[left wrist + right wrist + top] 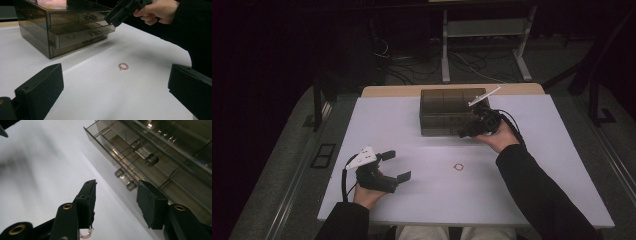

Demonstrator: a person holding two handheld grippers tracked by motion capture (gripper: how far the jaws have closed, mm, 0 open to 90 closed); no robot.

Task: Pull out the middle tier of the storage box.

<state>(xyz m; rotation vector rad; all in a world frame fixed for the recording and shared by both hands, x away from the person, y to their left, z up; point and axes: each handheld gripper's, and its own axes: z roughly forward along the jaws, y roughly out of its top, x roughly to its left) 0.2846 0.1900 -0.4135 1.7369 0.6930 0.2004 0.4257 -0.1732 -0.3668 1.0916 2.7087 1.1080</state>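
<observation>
The right tongs are held at the front of a smoky, see-through drawer box, their jaws set partly apart with nothing gripped between them; in the right gripper view the jaws are seen on either side of a clear knob on a drawer front, close to it, though whether a pad touches it cannot be told. A middle drawer is seen in the left gripper view to stand pulled out a little from the box front, with the right tongs above its outer corner. The left tongs are held low over the near left part of the white surface, jaws spread wide and empty; in the left gripper view they are pointed across the surface towards the box. A small pinkish ring of beads is laid flat on the surface between the two hands, well apart from the box and from both tongs, and it is also seen ahead of the left jaws. No brand, label or writing can be read anywhere. Beyond the surface, a metal stand and loose cables are seen on the dark floor.
</observation>
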